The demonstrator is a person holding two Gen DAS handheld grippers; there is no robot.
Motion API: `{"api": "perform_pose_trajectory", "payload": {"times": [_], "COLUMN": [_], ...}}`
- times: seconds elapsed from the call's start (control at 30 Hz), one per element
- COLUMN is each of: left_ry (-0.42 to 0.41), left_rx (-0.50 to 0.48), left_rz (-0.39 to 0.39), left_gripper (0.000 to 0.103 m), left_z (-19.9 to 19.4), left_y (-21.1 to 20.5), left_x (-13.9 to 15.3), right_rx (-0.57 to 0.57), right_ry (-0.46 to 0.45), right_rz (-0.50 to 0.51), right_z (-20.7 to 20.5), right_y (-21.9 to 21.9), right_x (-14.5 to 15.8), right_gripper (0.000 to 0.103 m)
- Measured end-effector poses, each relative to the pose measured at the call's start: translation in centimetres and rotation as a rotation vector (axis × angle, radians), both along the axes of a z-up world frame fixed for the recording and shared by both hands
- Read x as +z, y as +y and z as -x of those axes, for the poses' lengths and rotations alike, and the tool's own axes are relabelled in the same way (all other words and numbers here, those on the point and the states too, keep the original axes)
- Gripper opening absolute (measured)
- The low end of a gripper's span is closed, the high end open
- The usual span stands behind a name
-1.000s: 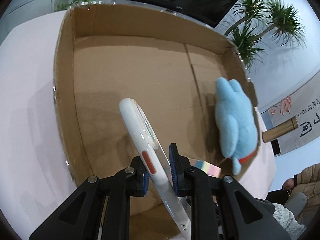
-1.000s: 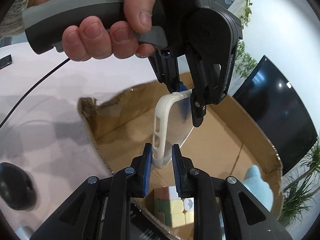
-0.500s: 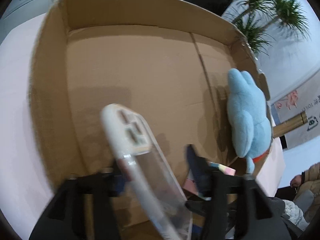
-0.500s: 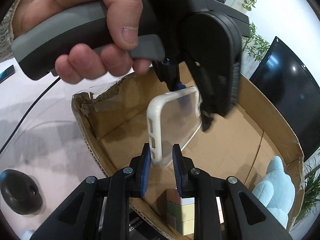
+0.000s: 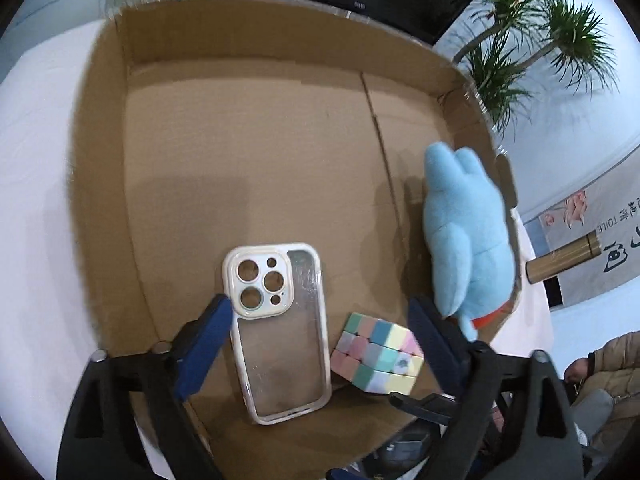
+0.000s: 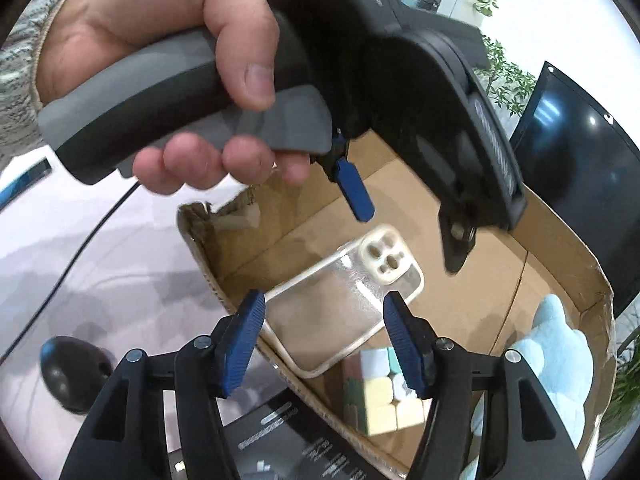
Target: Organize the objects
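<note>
Bright, even daylight; fisheye-warped edges; slight motion blur.

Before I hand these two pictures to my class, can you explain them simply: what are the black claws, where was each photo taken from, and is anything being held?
No robot here: a person holds a two-finger gripper in each hand, and a fisheye camera on each looks along its fingers. One picture comes from the left gripper, the other from the right gripper, which also sees the left hand squeezing its handle.

Both look down into a shallow cardboard box on a white table. Inside lie a clear phone case, flat, with its camera holes showing, a pastel puzzle cube beside it, and a blue plush toy leaning at the box wall.

Nothing is held. Both grippers' jaws are opening, and the case rests on the box floor, free of the blue pads.
</note>
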State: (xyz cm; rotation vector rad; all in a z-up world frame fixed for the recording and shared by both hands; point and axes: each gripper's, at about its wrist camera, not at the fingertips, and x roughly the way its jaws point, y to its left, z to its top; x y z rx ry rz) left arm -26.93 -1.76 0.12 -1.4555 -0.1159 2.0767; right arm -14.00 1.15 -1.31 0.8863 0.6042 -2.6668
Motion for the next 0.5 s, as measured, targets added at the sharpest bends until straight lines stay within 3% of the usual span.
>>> {"api": "perform_pose_trajectory", "payload": {"times": [0.03,0.2,0.27,0.3,0.37,0.5], "left_ry": [0.011,0.071,0.109,0.124,0.152,0.148], "left_rx": [0.004,0.011,-0.014,-0.03,-0.064,-0.083], "left_rz": [0.002,-0.015,0.011,0.026,0.065,0.127], "left_gripper": [0.1,0.1,0.1,0.1,0.1,0.1], "left_z": [-0.3,-3.0,-5.4,-6.8,-9.8,-14.3], "left_y": [-0.2,-1.6,-2.5,-3.0,-4.1,-6.5], "left_x": [0.6,4.4,5.6,5.9,6.0,4.2], "right_rx": [-0.005,-0.003,0.005,0.01,0.03,0.063], "right_ry": [0.004,0.032,0.051,0.058,0.065,0.056], "right_rz": [0.012,0.093,0.126,0.14,0.173,0.194], "right_z": [-0.3,-3.5,-5.8,-10.0,-13.2,-15.8], "right_y": [0.2,1.6,2.4,1.1,1.5,1.4], "right_x": [0.4,2.8,3.9,3.7,3.2,2.4], "right_gripper": [0.06,0.06,0.06,0.06,0.06,0.06]}}
